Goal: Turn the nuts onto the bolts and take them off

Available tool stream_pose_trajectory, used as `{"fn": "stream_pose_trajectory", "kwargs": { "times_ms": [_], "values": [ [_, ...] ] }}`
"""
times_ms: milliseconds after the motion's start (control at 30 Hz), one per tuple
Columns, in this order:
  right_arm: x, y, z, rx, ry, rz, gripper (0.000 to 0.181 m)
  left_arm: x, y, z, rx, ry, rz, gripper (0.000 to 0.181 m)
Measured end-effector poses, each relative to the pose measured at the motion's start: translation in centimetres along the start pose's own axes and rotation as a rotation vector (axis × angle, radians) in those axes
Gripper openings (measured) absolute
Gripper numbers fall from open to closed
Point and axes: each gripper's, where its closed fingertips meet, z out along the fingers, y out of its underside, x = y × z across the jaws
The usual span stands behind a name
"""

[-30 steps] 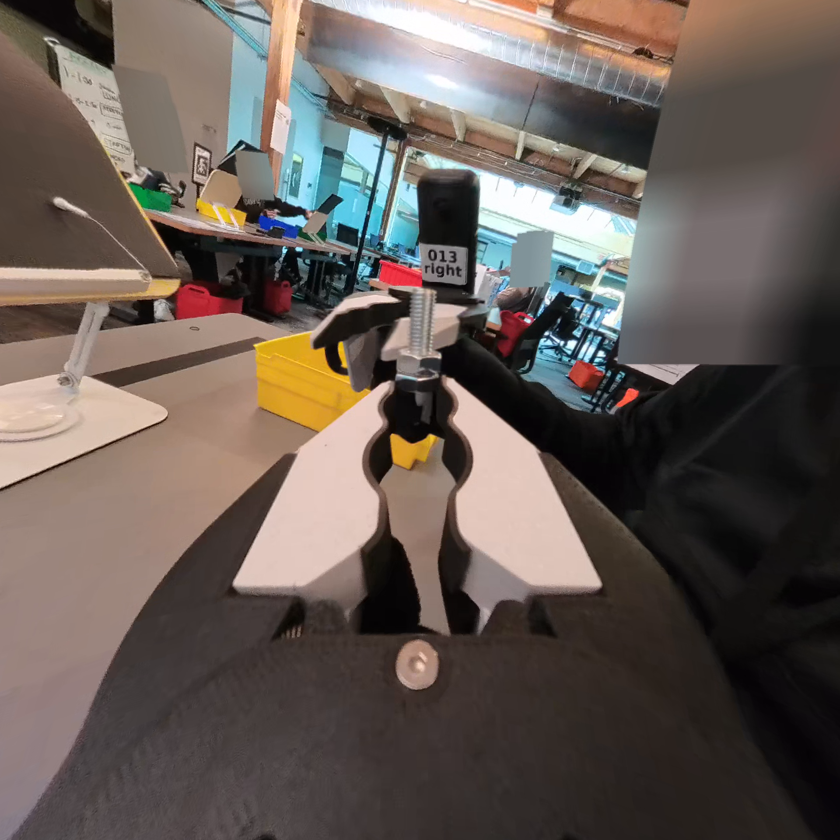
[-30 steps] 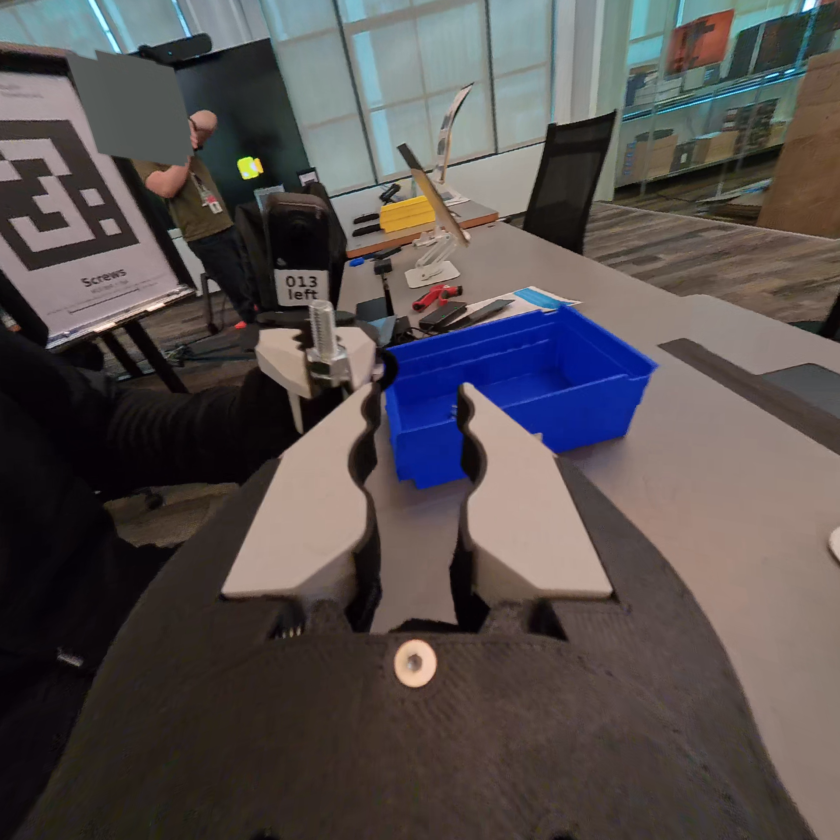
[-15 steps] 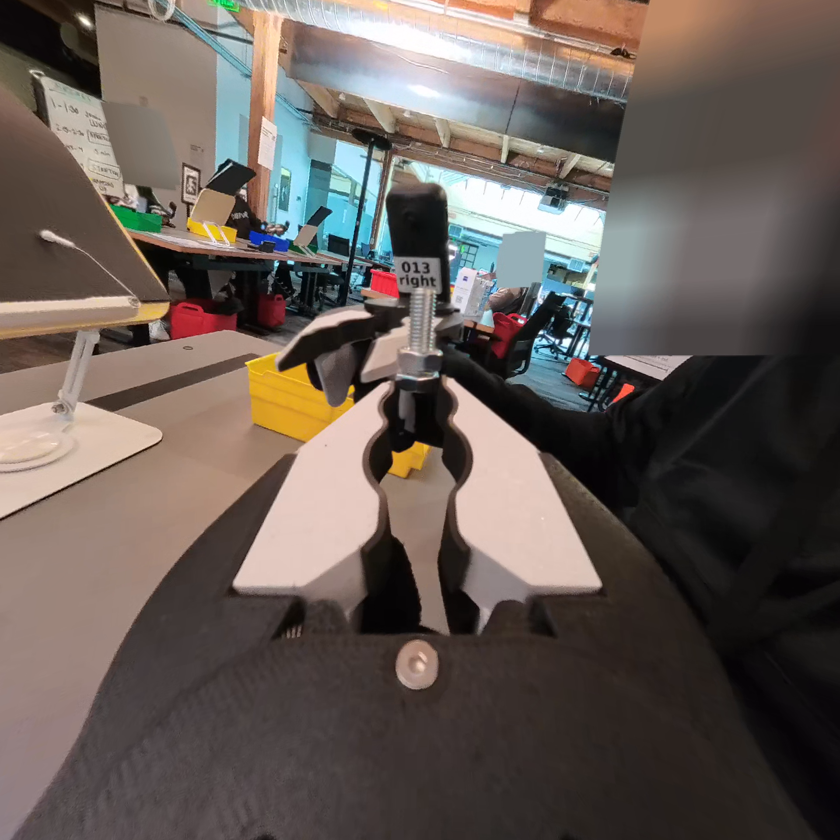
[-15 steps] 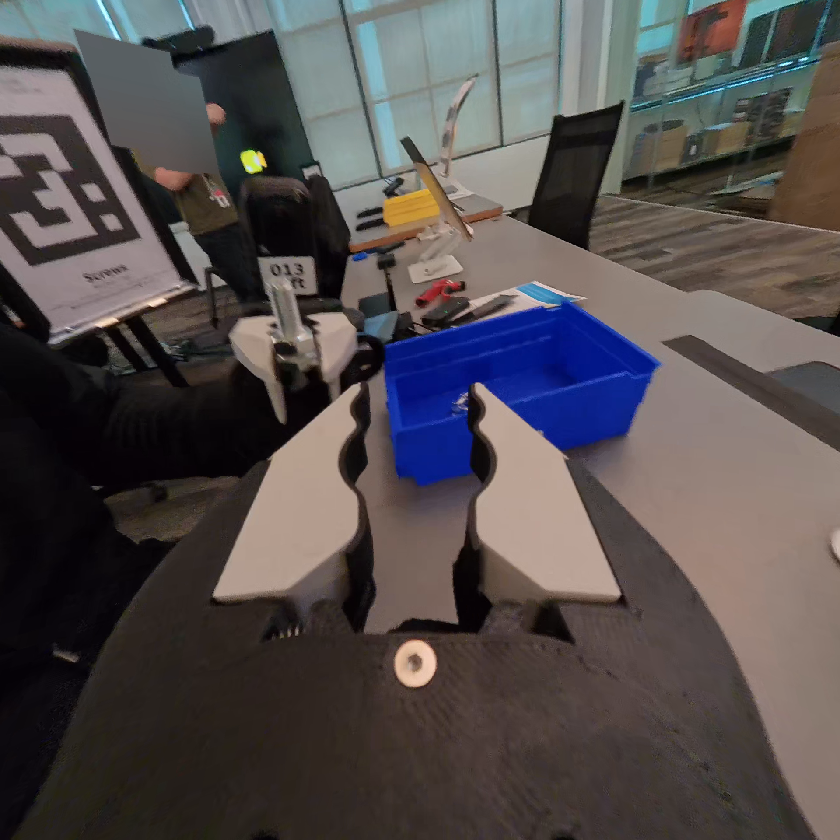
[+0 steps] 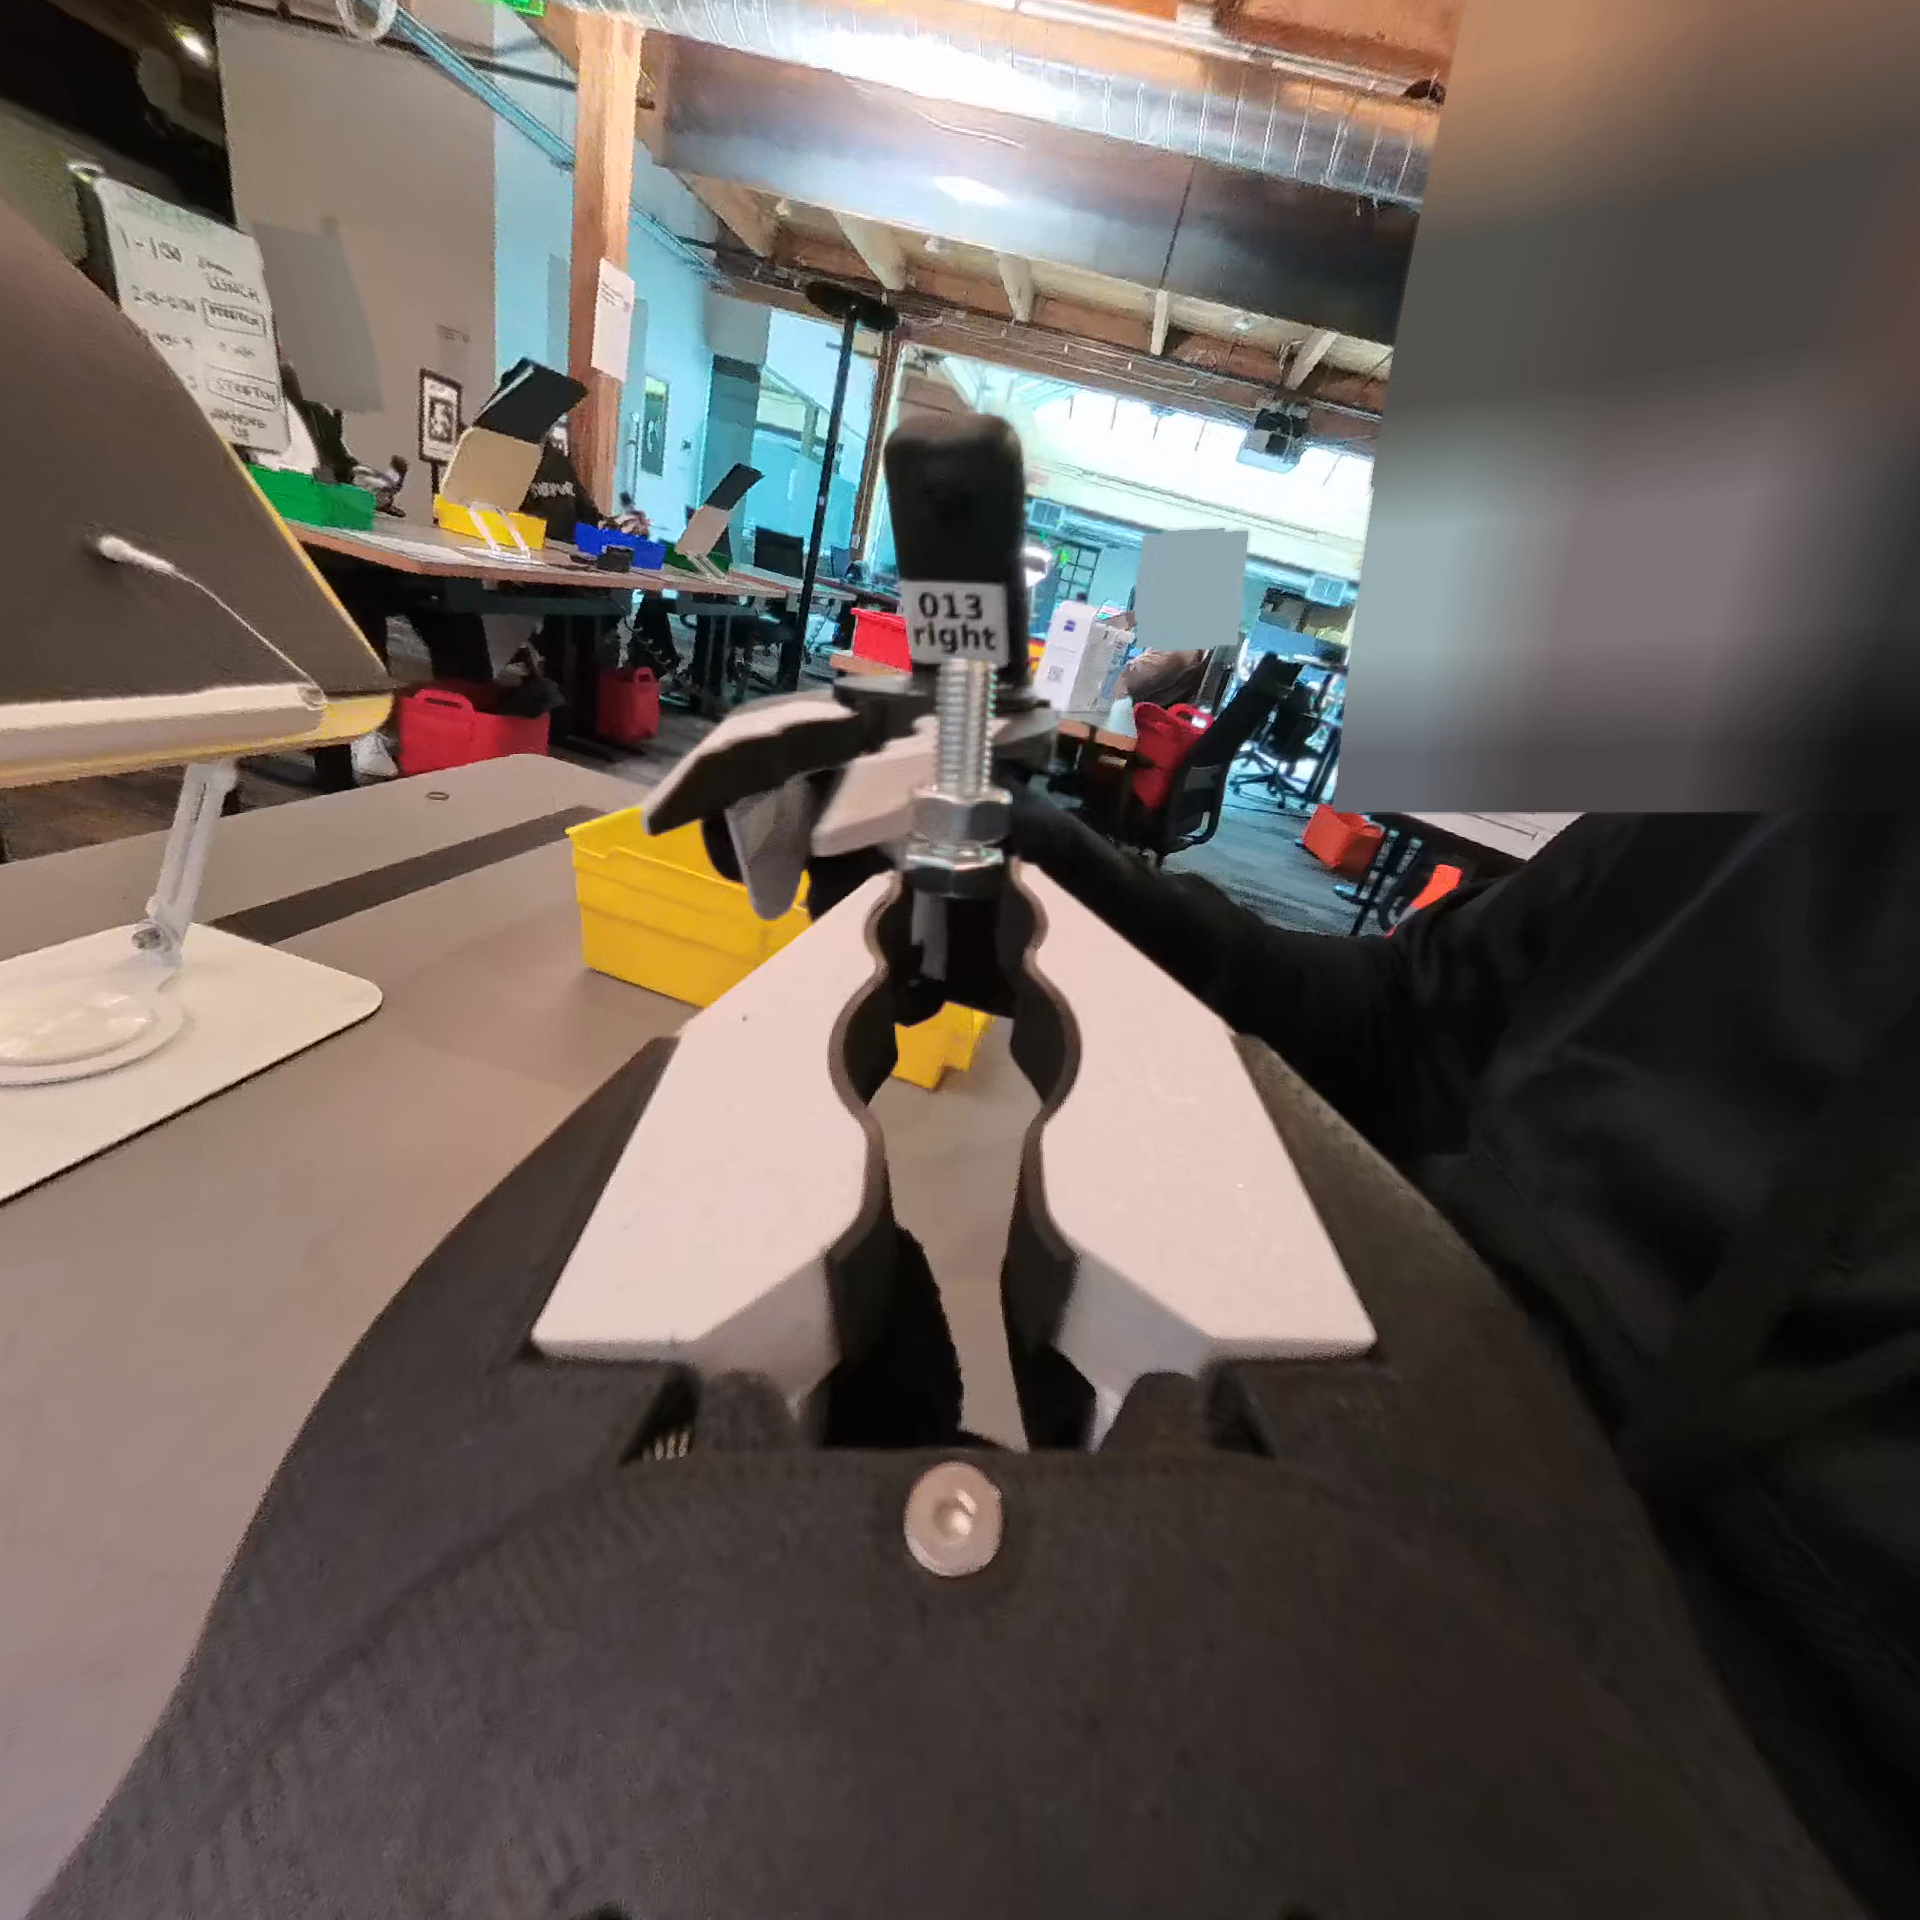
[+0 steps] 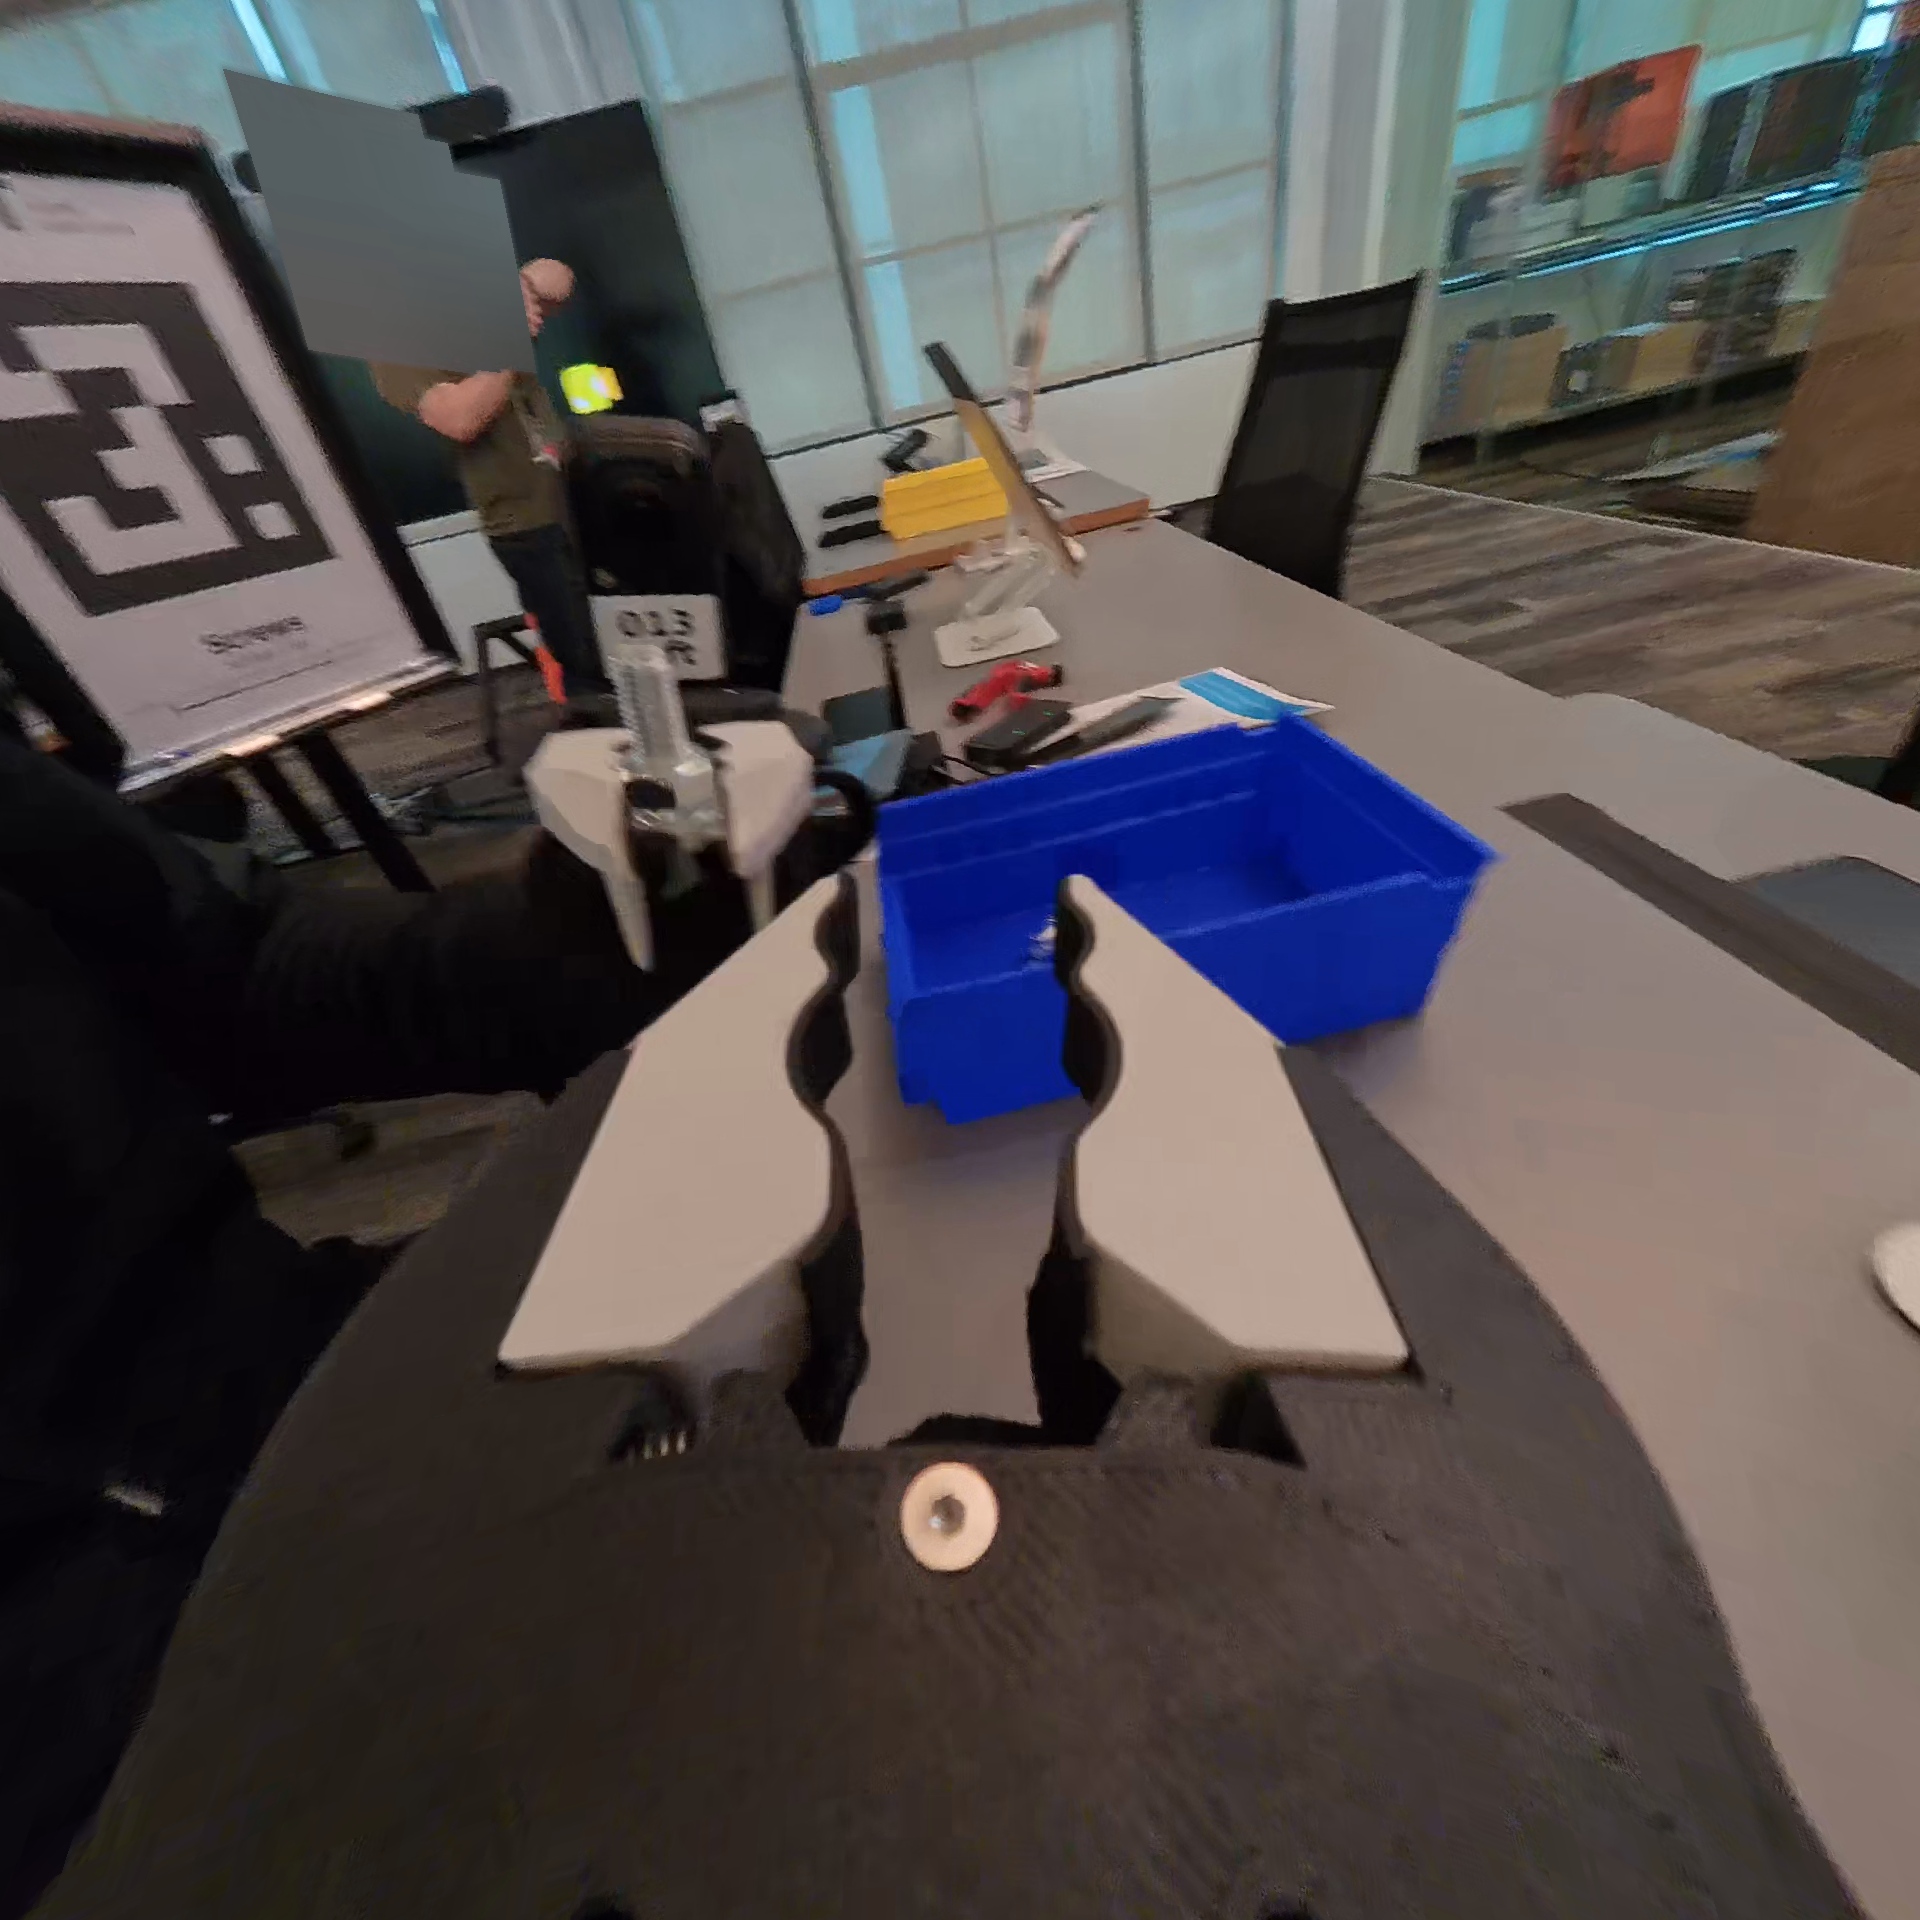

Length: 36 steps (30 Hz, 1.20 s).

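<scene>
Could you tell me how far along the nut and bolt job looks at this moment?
Done: a nut sits threaded partway down the bolt, with bare thread above it. In hand: the left gripper clamps the bolt upright at its lower end, while the right gripper is open and empty, apart from the bolt, over the blue bin. Left: whichever turning remains; I cannot tell the direction.

A printed label (image 5: 956, 621) tagged the right gripper (image 6: 958, 888); a handwritten whiteboard (image 5: 192, 322) and a code-pattern poster (image 6: 156, 468) stood behind.
</scene>
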Motion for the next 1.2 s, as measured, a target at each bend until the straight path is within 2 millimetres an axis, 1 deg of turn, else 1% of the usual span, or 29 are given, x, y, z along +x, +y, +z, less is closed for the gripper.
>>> {"fn": "stream_pose_trajectory", "kwargs": {
  "times_ms": [33, 67, 100, 167, 267, 300, 367, 433, 467, 500, 567, 600, 633, 667, 767, 833, 867, 900, 933, 1000, 1033, 1067, 1100, 1133, 1167, 1200],
  "values": [
    [0.9, 0.2, -0.7, 0.0, 0.029, 0.011, 0.046, -0.2, 0.0, 0.0, -0.01, -0.012, 0.008, 0.014],
    [1.4, 0.1, -1.0, 0.006, 0.037, 0.038, 0.061, -0.4, 0.2, 0.0, -0.025, -0.025, 0.019, 0.014],
    [1.2, -0.1, -1.2, 0.015, 0.022, 0.052, 0.065, -0.4, 0.3, 0.1, -0.029, -0.023, 0.014, 0.014],
    [-0.3, -0.7, -0.8, 0.027, -0.024, 0.021, 0.071, -0.6, 0.6, 0.2, -0.026, -0.022, -0.004, 0.014],
    [-2.4, -0.9, 0.9, 0.01, -0.075, -0.017, 0.076, -0.5, 1.2, 0.5, -0.038, -0.014, -0.015, 0.014],
    [-2.8, -0.8, 1.4, 0.005, -0.085, -0.017, 0.076, -0.4, 1.3, 0.7, -0.043, -0.01, -0.012, 0.014],
    [-2.7, -0.6, 2.0, -0.005, -0.088, -0.009, 0.076, 0.0, 1.2, 0.8, -0.042, -0.001, 0.005, 0.014],
    [-2.2, -0.7, 1.7, 0.006, -0.087, 0.013, 0.087, 0.1, 0.8, 0.6, -0.035, -0.011, 0.019, 0.014],
    [-1.6, -0.7, 1.2, 0.017, -0.071, 0.021, 0.085, 0.0, 0.4, 0.3, -0.021, -0.019, 0.024, 0.014],
    [-0.6, -0.3, 0.4, 0.011, -0.035, 0.012, 0.049, 0.2, -0.1, 0.0, 0.004, -0.005, 0.023, 0.014],
    [2.1, 0.8, -1.2, -0.006, 0.048, 0.041, 0.062, 0.1, -0.3, -0.1, -0.011, -0.017, 0.036, 0.014],
    [2.5, 0.9, -1.6, 0.003, 0.051, 0.08, 0.073, 0.0, -0.1, 0.0, -0.026, -0.023, 0.05, 0.014],
    [2.0, 0.6, -1.6, 0.015, 0.031, 0.087, 0.077, 0.0, 0.0, 0.1, -0.027, -0.017, 0.044, 0.014],
    [1.1, 0.2, -1.4, 0.026, 0.005, 0.066, 0.08, 0.0, 0.2, 0.2, -0.024, -0.012, 0.034, 0.014],
    [-2.3, -1.3, 0.3, 0.037, -0.077, -0.01, 0.088, -0.1, 0.8, 0.5, -0.035, -0.009, 0.02, 0.014],
    [-3.5, -1.6, 1.6, 0.027, -0.102, -0.03, 0.089, 0.1, 0.9, 0.7, -0.037, -0.001, 0.022, 0.014],
    [-3.6, -1.6, 2.1, 0.021, -0.104, -0.029, 0.089, 0.3, 0.9, 0.7, -0.038, 0.005, 0.027, 0.014],
    [-3.4, -1.6, 2.3, 0.019, -0.097, -0.022, 0.087, 0.5, 0.7, 0.8, -0.035, 0.01, 0.034, 0.014],
    [-3.0, -1.6, 2.4, 0.024, -0.09, -0.008, 0.092, 0.7, 0.6, 0.7, -0.031, 0.01, 0.041, 0.014],
    [-2.2, -1.7, 1.8, 0.04, -0.089, 0.03, 0.095, 0.6, 0.0, 0.4, -0.017, -0.006, 0.053, 0.014],
    [-1.5, -1.5, 1.1, 0.041, -0.063, 0.024, 0.079, 0.6, -0.4, 0.0, 0.003, -0.001, 0.056, 0.014],
    [-0.2, -0.8, 0.2, 0.019, -0.014, -0.007, 0.049, 0.9, -1.1, -0.2, 0.028, 0.02, 0.048, 0.014],
    [1.5, 0.0, -0.8, -0.002, 0.049, -0.009, 0.051, 0.9, -1.3, -0.3, 0.03, 0.016, 0.051, 0.014],
    [2.7, 0.5, -1.6, 0.0, 0.085, 0.038, 0.068, 0.6, -1.2, -0.3, 0.009, -0.003, 0.069, 0.014],
    [2.9, 0.4, -2.1, 0.017, 0.074, 0.085, 0.071, 0.4, -0.9, -0.3, -0.008, -0.011, 0.077, 0.014],
    [2.2, -0.1, -2.2, 0.038, 0.049, 0.091, 0.074, 0.2, -0.7, -0.3, -0.006, -0.009, 0.062, 0.014]
  ]
}}
